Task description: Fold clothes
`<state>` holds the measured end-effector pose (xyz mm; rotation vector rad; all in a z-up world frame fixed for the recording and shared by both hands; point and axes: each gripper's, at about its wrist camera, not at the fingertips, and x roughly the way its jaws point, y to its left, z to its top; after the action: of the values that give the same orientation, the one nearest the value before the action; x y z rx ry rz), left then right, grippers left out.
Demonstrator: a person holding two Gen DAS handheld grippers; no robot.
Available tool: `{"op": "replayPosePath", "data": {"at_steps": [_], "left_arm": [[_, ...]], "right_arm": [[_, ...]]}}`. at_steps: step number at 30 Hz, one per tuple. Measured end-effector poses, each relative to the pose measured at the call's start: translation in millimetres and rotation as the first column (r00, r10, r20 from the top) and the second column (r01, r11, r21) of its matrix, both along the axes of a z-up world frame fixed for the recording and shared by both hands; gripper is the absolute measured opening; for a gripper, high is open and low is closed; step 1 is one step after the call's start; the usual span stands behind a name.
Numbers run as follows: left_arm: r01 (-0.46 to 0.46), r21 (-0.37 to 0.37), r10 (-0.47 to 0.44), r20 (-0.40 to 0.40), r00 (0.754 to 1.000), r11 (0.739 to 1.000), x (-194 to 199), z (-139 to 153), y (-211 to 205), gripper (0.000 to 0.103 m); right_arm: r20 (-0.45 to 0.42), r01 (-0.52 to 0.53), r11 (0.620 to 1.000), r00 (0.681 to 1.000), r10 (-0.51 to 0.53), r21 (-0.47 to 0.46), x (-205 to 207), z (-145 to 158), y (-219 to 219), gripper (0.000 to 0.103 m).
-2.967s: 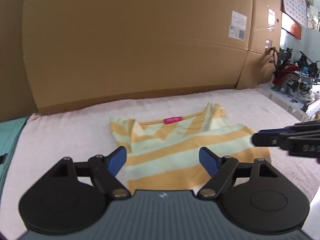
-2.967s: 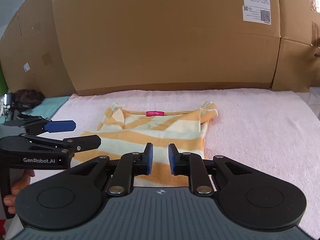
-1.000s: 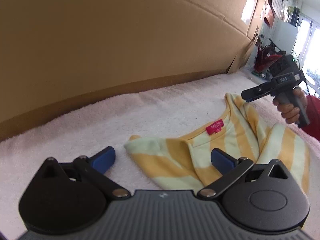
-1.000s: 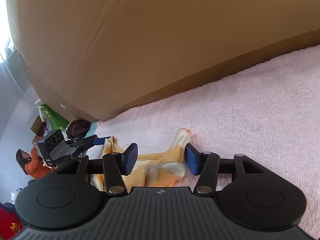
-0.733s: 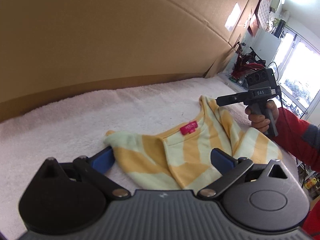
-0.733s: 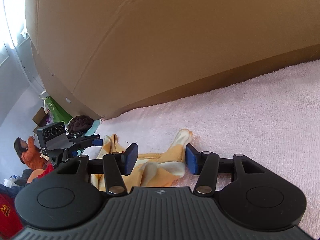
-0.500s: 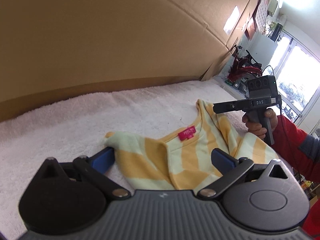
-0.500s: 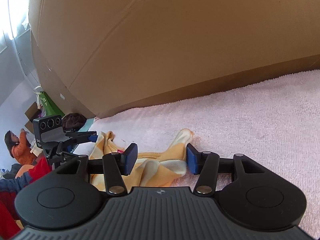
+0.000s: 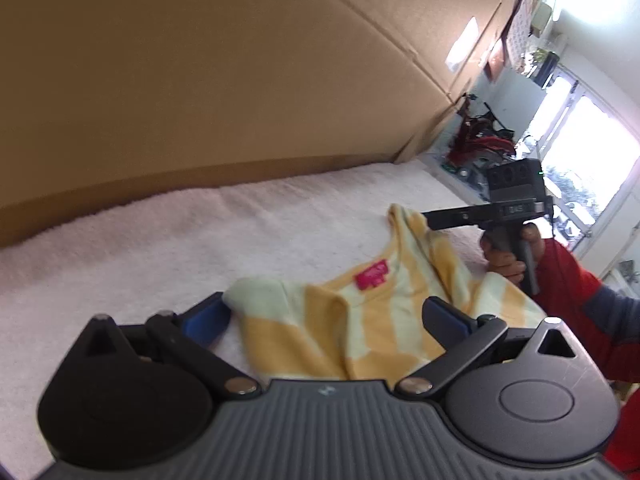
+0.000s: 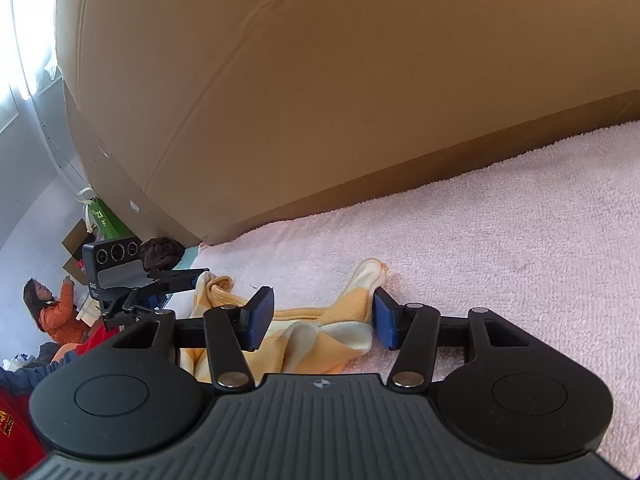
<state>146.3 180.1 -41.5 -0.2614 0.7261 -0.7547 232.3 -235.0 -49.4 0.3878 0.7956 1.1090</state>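
A yellow-and-cream striped T-shirt [image 9: 360, 320] lies crumpled on the pink terry towel [image 9: 168, 248] that covers the bench, neckline and magenta neck label [image 9: 372, 275] turned toward the tall cardboard wall [image 9: 224, 80] along the back edge. The left hand-held gripper [image 9: 324, 320] hangs low over the shirt's near shoulder with its blue pads [image 9: 204, 320] spread wide, released, one pad just beside the sleeve end and the other over the body of the shirt. In the left wrist view, the right hand-held gripper [image 9: 430, 220] reaches in from the right side, its tips at the far sleeve, which stands raised off the towel; from there it is unclear whether they touch the cloth. A hand [image 9: 506, 256] in a red sleeve [image 9: 576, 304] grips its handle. The right wrist view shows that gripper's own pads [image 10: 262, 316] apart, straddling the bunched sleeve [image 10: 360, 296] without pinching it. Beyond the bench's left end sit a dark bundle [image 10: 162, 252] and a green bag [image 10: 102, 220], and a seated person in an orange jacket [image 10: 56, 312]. Past the right end, red equipment [image 9: 480, 144] stands by a bright window [image 9: 580, 148].
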Motion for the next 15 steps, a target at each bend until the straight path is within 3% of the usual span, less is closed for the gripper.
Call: {"op": "replayPosePath", "data": {"at_steps": [6, 15], "left_arm": [[0.013, -0.001, -0.013, -0.033, 0.999, 1.0, -8, 3, 9, 0.094], [0.017, -0.127, -0.036, -0.147, 0.989, 0.992, -6, -1, 22, 0.102]], "right_arm": [[-0.003, 0.0, 1.0, 1.0, 0.0, 0.006, 0, 0, -1, 0.055], [-0.002, -0.003, 1.0, 1.0, 0.003, 0.009, 0, 0, 0, 0.056]]}}
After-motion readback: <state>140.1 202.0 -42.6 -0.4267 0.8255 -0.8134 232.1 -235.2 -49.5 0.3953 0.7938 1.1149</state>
